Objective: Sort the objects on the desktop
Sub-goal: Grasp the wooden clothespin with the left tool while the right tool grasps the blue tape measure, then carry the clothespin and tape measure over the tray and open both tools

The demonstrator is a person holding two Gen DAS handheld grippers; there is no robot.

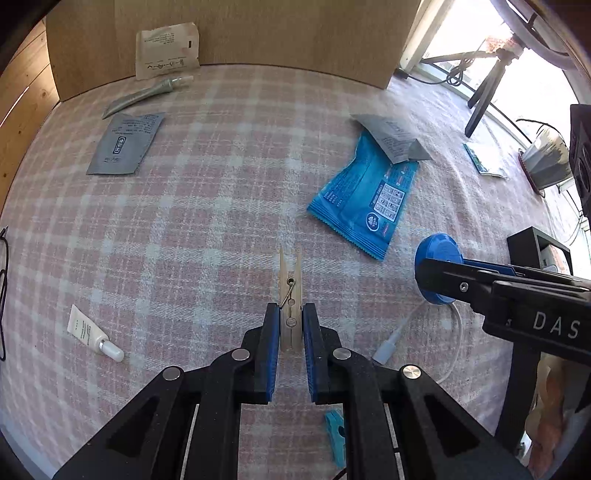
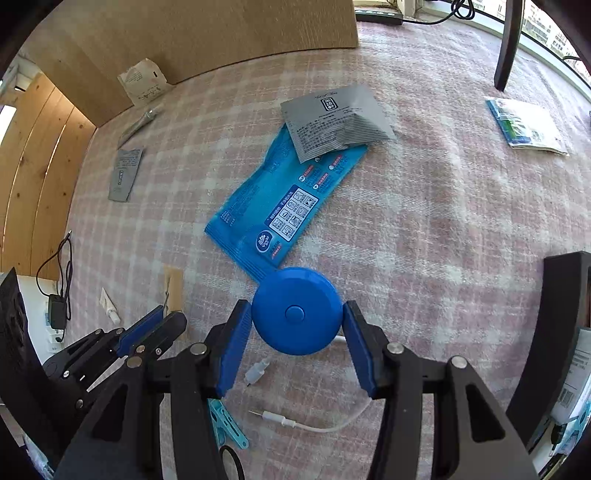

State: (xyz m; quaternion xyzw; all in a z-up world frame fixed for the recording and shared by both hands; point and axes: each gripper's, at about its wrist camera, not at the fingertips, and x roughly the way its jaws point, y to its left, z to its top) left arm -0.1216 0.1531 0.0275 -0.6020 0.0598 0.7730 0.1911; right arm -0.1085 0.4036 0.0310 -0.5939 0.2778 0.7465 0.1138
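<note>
A wooden clothespin (image 1: 290,284) sticks out forward from my left gripper (image 1: 290,325), whose blue pads are shut on its rear end above the pink checked cloth (image 1: 207,229). From the right wrist view the same left gripper (image 2: 162,317) and clothespin (image 2: 173,288) show at lower left. A blue round tape measure (image 2: 295,310) sits between the pads of my right gripper (image 2: 297,314), and both pads touch its sides. It overlaps a corner of the blue wipes packet (image 2: 280,206). In the left wrist view the right gripper's black finger covers part of the tape measure (image 1: 437,254).
A grey sachet (image 2: 332,125) lies on the wipes packet. Another grey sachet (image 1: 123,144), a grey tube (image 1: 144,94) and a white sachet (image 1: 166,50) lie by the cardboard wall (image 1: 236,33). Near me are a small white tube (image 1: 94,334), dropper bottle (image 2: 256,371), white cable (image 2: 314,424) and teal clothespin (image 2: 225,424).
</note>
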